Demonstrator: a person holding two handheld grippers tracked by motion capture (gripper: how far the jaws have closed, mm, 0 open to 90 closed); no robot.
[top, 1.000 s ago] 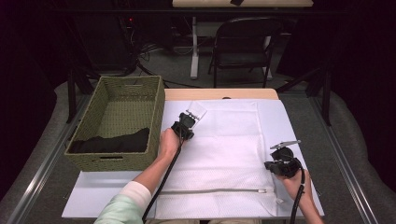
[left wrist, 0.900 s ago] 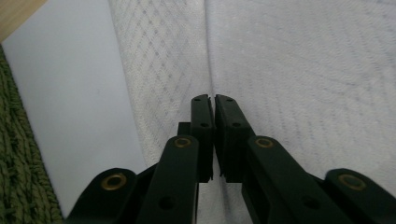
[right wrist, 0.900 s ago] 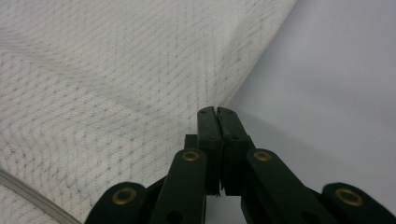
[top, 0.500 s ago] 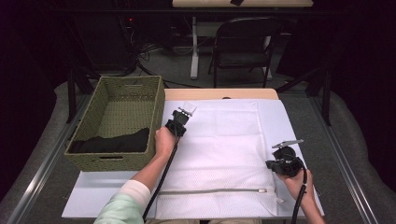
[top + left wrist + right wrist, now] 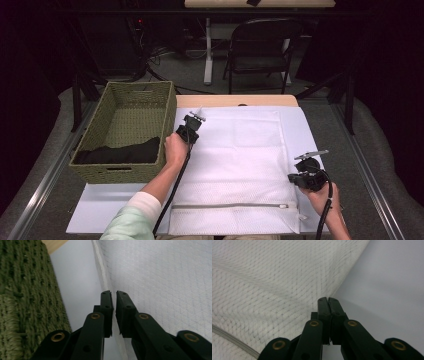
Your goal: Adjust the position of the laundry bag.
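Observation:
A white mesh bag (image 5: 240, 160) lies flat on the table with its zipper (image 5: 230, 205) along the near edge. My left gripper (image 5: 194, 119) is at the bag's left edge, beside the basket. In the left gripper view its jaws (image 5: 113, 292) stand a narrow gap apart, having just been opening. The bag's seam (image 5: 106, 277) runs between them and is not pinched. My right gripper (image 5: 294, 178) is at the bag's right edge. In the right gripper view its jaws (image 5: 328, 299) are shut on the edge of the mesh (image 5: 274, 277), which rises in folds toward them.
A green woven basket (image 5: 125, 95) stands at the left of the table with a dark cloth (image 5: 120, 152) in its near end, and its wall (image 5: 20, 302) is close to my left jaws. A pale sheet (image 5: 100, 210) covers the table. A folding chair (image 5: 262, 45) stands beyond the far edge.
My left gripper has shifted a little to the left, onto the bag's left edge near the basket. My right gripper has stayed where it was.

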